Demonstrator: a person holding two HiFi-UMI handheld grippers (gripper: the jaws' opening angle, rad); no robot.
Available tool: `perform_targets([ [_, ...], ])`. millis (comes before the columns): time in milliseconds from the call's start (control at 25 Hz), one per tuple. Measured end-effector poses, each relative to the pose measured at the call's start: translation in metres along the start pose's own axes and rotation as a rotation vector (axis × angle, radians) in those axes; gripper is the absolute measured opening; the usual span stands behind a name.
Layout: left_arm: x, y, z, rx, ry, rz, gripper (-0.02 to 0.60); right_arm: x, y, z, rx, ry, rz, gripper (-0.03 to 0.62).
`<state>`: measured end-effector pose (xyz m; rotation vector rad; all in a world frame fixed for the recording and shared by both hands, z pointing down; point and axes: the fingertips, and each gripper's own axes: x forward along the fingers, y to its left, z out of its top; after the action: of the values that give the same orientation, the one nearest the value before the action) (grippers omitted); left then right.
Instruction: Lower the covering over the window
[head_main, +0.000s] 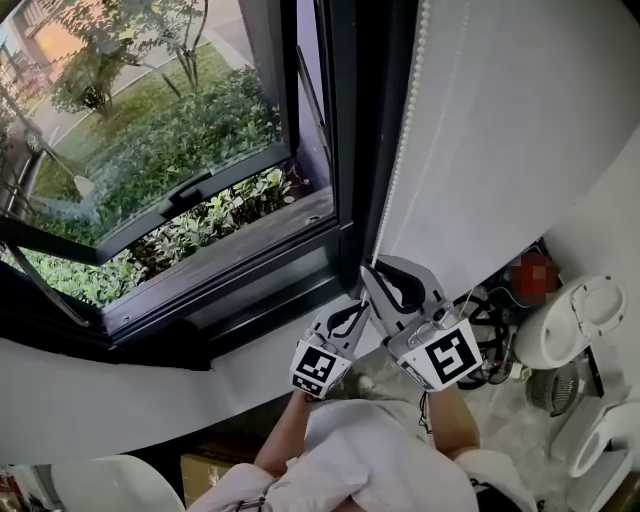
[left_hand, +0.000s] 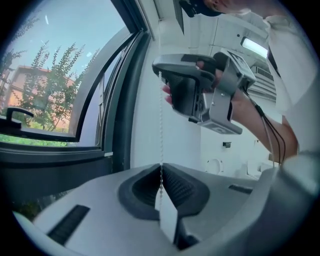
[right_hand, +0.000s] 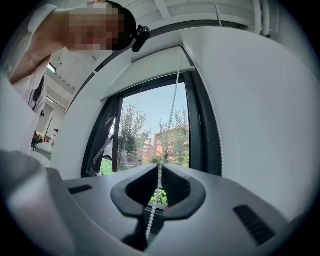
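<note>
Dark-framed window (head_main: 150, 130) in a white wall, garden beyond, the glass uncovered.
Your bead chain (left_hand: 160, 125) hangs upright just beside the window's right frame. Your left hand-held gripper (left_hand: 161, 169) and right hand-held gripper (right_hand: 160, 166) are each pinched tight on it, the right one higher, so I judge your pull runs straight down. The blind (right_hand: 150, 56) seems rolled up at the window's top.

Bead chain (left_hand: 160, 125): runs between the jaws of both tongs, right gripper (right_hand: 160, 167) above left gripper (left_hand: 161, 167) on it; window (head_main: 150, 150) ahead-left of tongs, blind (head_main: 500, 130) ahead-right, shrubs (head_main: 200, 225) beyond the window.
</note>
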<state>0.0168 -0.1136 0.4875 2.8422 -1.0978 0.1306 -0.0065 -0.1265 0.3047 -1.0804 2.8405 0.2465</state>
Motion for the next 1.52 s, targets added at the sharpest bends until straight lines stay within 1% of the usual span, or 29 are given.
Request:
perform_targets([
  [80,-0.001,0.002,-0.007,-0.004,0.013,0.001,0.020,0.001,0.002,-0.007,0.018,0.012,0.001,0.011],
  [240,-0.001,0.006,-0.026,-0.006,0.038,0.005,0.020,0.002,0.004,-0.027,0.068,0.031,-0.007,0.003],
  [440,-0.002,0.007,-0.052,-0.036,0.066,0.005,0.020,-0.001,0.005,-0.053,0.107,0.066,-0.005,0.003],
  [640,0.001,0.006,-0.080,-0.045,0.109,-0.004,0.020,-0.001,0.011,-0.076,0.133,0.100,-0.002,0.002],
  [880,0.003,0.005,-0.108,-0.086,0.149,-0.011,0.020,-0.006,0.014,-0.106,0.177,0.146,-0.006,0.002],
  [1080,0.004,0.005,-0.127,-0.096,0.177,-0.017,0.020,-0.010,0.016,-0.125,0.191,0.181,-0.005,0.002],
  [1240,0.004,0.002,-0.143,-0.104,0.203,-0.027,0.020,-0.012,0.018,-0.143,0.174,0.214,-0.005,0.002],
  [1400,0.000,-0.002,-0.149,-0.137,0.210,-0.040,0.021,-0.016,0.014,-0.151,0.184,0.211,-0.026,0.002],
  [1520,-0.005,0.000,-0.141,-0.148,0.198,-0.034,0.023,-0.016,0.012,-0.151,0.178,0.209,-0.027,0.002],
])
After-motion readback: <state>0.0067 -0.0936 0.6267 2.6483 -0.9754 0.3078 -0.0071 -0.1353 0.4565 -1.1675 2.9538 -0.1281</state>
